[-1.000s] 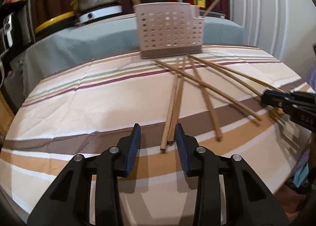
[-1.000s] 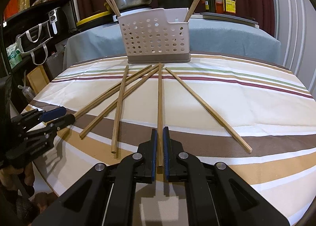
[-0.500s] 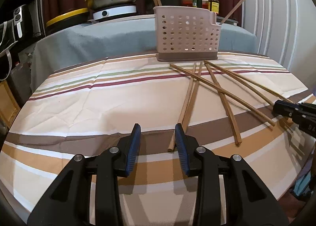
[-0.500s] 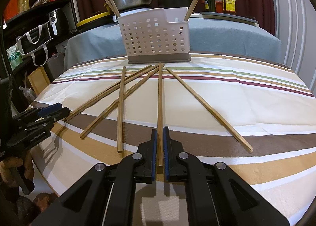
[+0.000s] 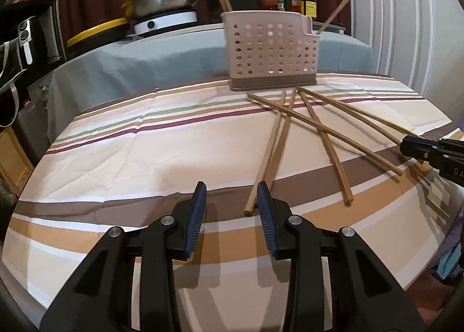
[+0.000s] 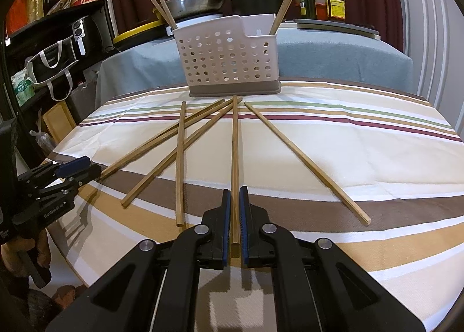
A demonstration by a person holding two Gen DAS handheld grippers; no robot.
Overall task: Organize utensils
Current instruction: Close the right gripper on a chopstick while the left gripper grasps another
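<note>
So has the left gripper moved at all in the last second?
Yes. In the right wrist view, the left gripper has slid left and toward the camera, away from the basket, off the chopsticks it hovered over.

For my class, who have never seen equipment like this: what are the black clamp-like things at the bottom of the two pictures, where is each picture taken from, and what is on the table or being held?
There is no robot here. A person holds a two-finger gripper in each hand, and each gripper carries a wide-angle camera looking forward along its fingers. One picture comes from the left gripper, whose jaws stand open with nothing between them. The other comes from the right gripper, whose jaws are closed on the near end of one chopstick. Each gripper also shows at the edge of the other's picture. On the striped tablecloth lie five more loose chopsticks, some crossing. Behind them stands a perforated utensil holder with three chopsticks already in it.
</note>
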